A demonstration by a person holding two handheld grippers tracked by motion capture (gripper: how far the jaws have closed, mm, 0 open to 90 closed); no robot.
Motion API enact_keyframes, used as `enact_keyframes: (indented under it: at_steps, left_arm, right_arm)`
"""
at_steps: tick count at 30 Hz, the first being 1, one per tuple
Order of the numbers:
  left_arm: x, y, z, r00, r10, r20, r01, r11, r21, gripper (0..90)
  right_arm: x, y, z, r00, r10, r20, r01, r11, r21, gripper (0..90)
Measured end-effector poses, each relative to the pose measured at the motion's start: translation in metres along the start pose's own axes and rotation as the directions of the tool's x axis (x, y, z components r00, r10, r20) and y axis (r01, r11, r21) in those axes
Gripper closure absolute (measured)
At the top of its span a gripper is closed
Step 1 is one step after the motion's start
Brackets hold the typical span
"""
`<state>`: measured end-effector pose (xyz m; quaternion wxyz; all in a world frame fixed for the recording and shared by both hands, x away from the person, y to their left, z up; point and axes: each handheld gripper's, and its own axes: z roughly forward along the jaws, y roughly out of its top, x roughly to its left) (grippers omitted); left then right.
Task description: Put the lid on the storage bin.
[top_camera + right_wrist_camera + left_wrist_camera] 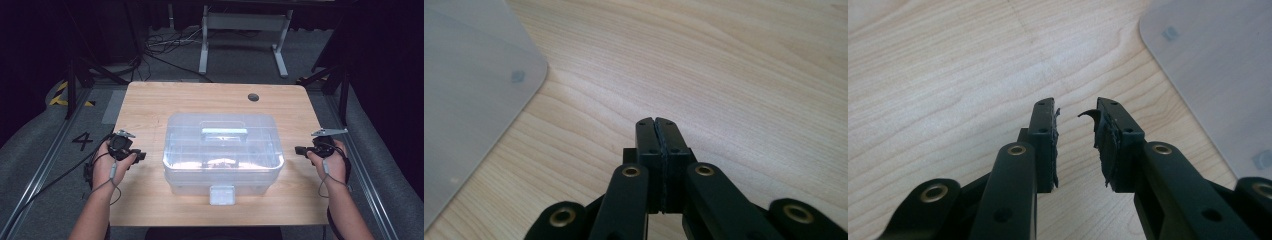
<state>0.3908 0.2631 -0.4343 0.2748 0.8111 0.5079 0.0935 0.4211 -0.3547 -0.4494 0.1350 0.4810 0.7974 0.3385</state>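
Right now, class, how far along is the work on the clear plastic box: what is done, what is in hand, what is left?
Done: nothing shows as done; the clear lidded box sits closed mid-table, front latch down. In hand: the left gripper, jaws apart and empty, and the right gripper, jaws shut on nothing, flank the box over the table without touching it. Left: presumably reaching the box, working its latch or handle.

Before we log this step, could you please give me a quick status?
Left tongs open, empty. Right tongs shut, empty. Clear lidded box untouched between them, mid-table. Nothing in the way.

Black tongs (1075,145) with brass-ringed holes, torn rubber pads (1103,142), grey three-cornered plates, trailing cables
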Motion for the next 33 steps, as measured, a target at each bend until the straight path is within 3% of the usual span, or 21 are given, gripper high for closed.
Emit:
enact_keyframes:
  at_steps: [8,15,24,28,29,33]
  left_arm:
    - [0.003,-0.006,0.006,1.0,-0.006,0.0,0.006,0.9996,0.028,70.3]
    - [0.003,-0.012,0.013,0.9996,0.005,-0.029,-0.006,0.9998,-0.017,70.8]
    - [0.003,-0.017,0.02,0.9993,0.006,-0.038,-0.007,0.9999,-0.013,69.5]
    - [0.004,-0.017,0.019,0.9994,-0.006,-0.034,0.005,0.9995,-0.031,63.3]
    - [0.005,-0.016,0.018,0.9994,-0.001,-0.036,0.0,0.9995,-0.033,60.6]
    - [0.009,-0.016,0.017,0.9996,-0.023,-0.018,0.022,0.9977,-0.064,52.4]
  right_arm:
    - [0.001,-0.007,0.01,1.0,0.001,0.01,-0.001,1.0,0.017,88.0]
    - [0.002,-0.013,0.015,0.9998,0.002,0.021,-0.002,1.0,0.01,87.9]
    - [0.001,-0.018,0.019,0.9989,0.013,0.044,-0.013,1.0,-0.008,83.0]
    - [0.001,-0.019,0.021,0.9984,0.018,0.054,-0.017,1.0,-0.013,72.9]
    - [0.0,-0.019,0.022,0.9977,0.03,0.061,-0.028,0.999,-0.029,61.4]
    - [-0.001,-0.019,0.023,0.9969,0.031,0.072,-0.028,0.998,-0.049,52.6]
